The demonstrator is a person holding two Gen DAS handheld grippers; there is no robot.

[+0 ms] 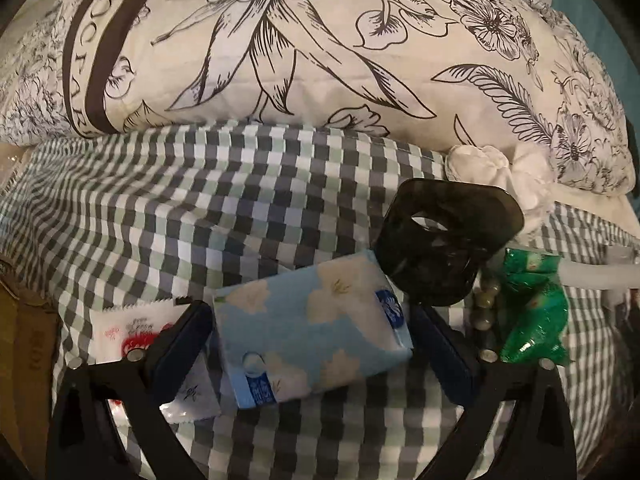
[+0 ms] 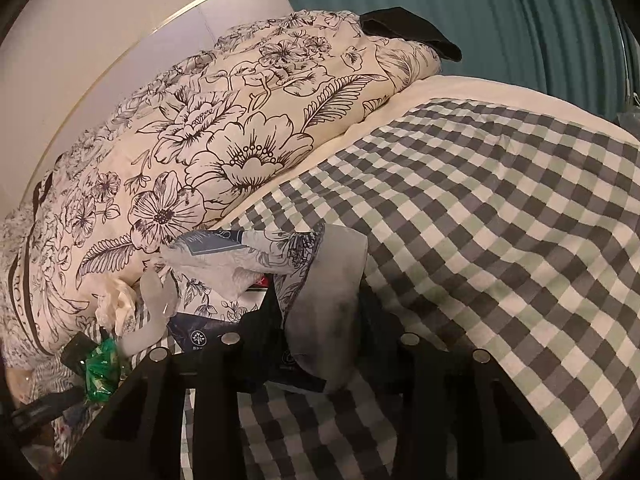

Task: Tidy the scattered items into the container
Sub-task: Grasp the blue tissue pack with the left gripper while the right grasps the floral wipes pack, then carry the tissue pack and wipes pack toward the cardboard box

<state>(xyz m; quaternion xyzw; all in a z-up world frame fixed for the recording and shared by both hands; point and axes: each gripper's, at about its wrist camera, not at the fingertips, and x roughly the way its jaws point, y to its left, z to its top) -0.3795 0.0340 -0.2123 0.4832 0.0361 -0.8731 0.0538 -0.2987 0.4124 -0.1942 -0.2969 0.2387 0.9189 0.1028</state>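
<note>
You've got a glossy plastic tissue pack, shiny green foil wrapper, matt checked cloth sheet, and a smoky translucent plastic holder.

Blue floral tissue pack, checked sheet

A pale blue tissue pack with white flowers lies flat on the checked bed, beside a dark smoky plastic container and a crumpled green wrapper.

Open checked bedsheet lies free to the right. The floral quilt blocks the far side. A dark plastic container, green wrapper and tissue pack crowd the sheet near the quilt
</note>
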